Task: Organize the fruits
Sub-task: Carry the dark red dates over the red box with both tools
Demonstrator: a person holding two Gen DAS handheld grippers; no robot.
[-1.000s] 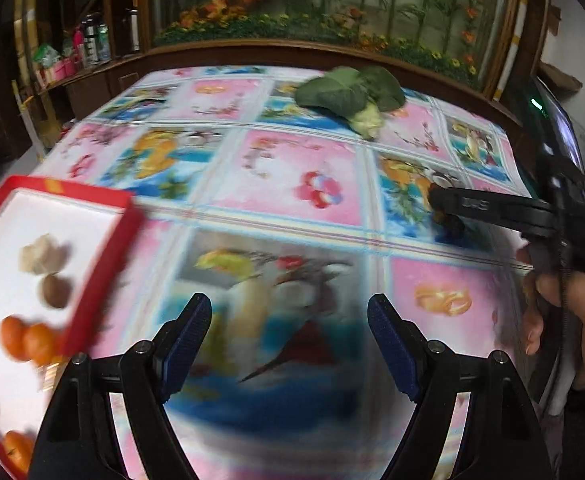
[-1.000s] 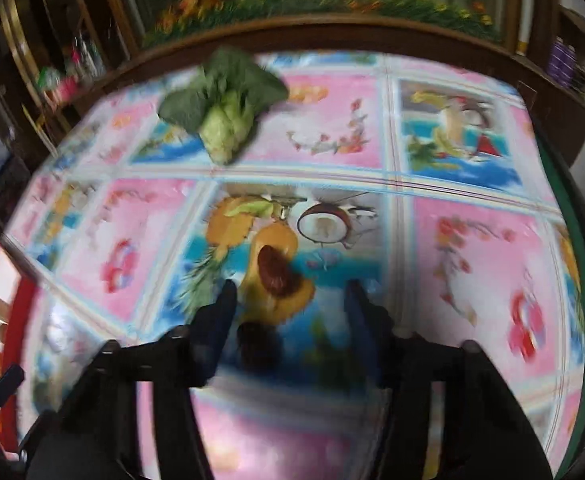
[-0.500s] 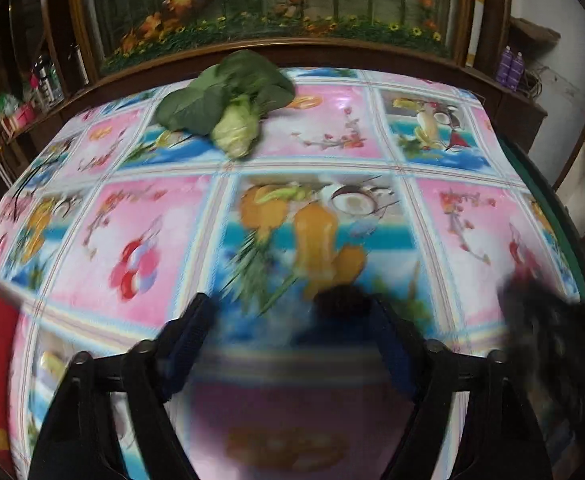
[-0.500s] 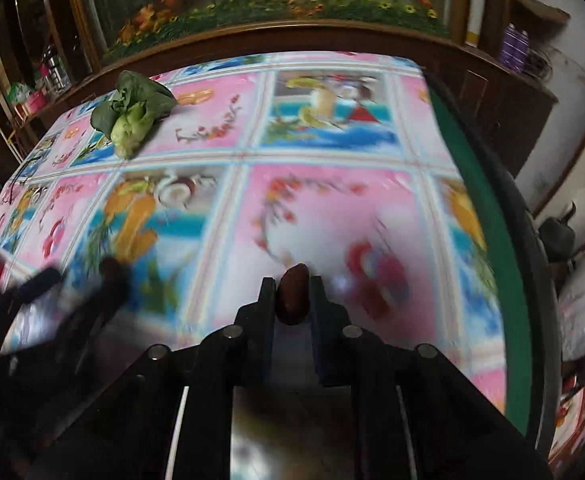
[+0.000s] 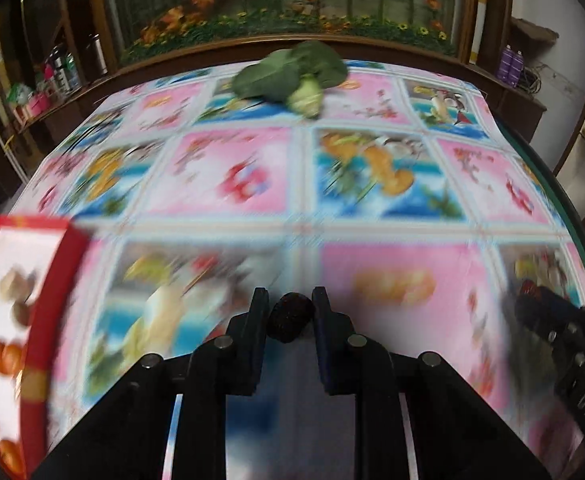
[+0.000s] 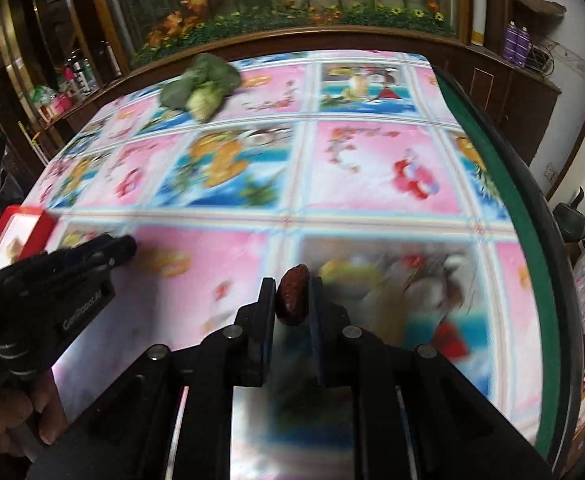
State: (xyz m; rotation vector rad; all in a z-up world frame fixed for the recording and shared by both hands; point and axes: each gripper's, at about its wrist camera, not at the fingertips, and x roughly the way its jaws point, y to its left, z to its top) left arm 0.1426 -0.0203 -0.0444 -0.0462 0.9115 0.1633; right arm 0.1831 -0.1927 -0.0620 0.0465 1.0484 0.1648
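Note:
My left gripper [image 5: 291, 308] is shut on a dark round fruit [image 5: 291, 316] and holds it above the patterned tablecloth. My right gripper [image 6: 291, 292] is shut on a reddish-brown date [image 6: 292, 294], also above the cloth. The red-rimmed white tray [image 5: 58, 272] at the left holds oranges [image 5: 4, 356] and several brownish fruits [image 5: 14, 284]; its corner shows in the right wrist view [image 6: 32, 224]. The right gripper shows at the far right of the left wrist view [image 5: 532, 300], the left gripper at the left of the right wrist view [image 6: 126, 246].
A leafy green vegetable [image 5: 292, 76] lies at the far side of the table; it also shows in the right wrist view [image 6: 202, 86]. The table's green edge [image 6: 504, 184] runs along the right. A wooden ledge with plants borders the back.
The left gripper was open and empty; it has shut on the dark fruit and swung back toward the tray. The right gripper keeps its date and has moved left.

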